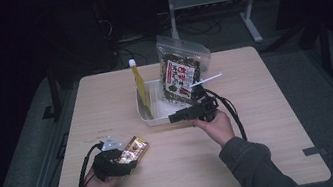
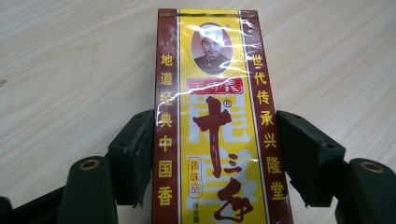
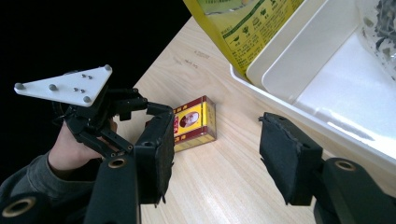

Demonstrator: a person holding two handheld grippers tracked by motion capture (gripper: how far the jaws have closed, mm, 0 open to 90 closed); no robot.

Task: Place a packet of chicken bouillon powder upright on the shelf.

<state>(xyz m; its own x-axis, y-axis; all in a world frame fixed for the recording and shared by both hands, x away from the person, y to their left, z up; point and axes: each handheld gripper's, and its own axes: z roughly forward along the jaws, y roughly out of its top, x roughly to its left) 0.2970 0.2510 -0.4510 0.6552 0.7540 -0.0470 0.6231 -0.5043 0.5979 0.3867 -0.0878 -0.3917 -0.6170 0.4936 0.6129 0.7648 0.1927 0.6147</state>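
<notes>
A red and yellow spice box (image 1: 137, 146) lies flat on the wooden table (image 1: 260, 124) at the front left. My left gripper (image 1: 125, 159) is shut on it, one pad against each long side. The left gripper view has the box (image 2: 215, 116) running up between the two black pads (image 2: 135, 154). My right gripper (image 1: 174, 118) is open, with nothing between its jaws, and points left along the front wall of a white tray (image 1: 156, 120). In the right gripper view the same box (image 3: 194, 122) lies beyond the open right gripper (image 3: 215, 154), beside the tray (image 3: 327, 74).
In the tray, a yellow pouch (image 1: 140, 85) with a white cap leans at the left end, and a clear bag of dark snacks (image 1: 180, 73) stands at the right. A white stick (image 1: 205, 80) pokes out beside that bag. Bare tabletop lies right of my right hand.
</notes>
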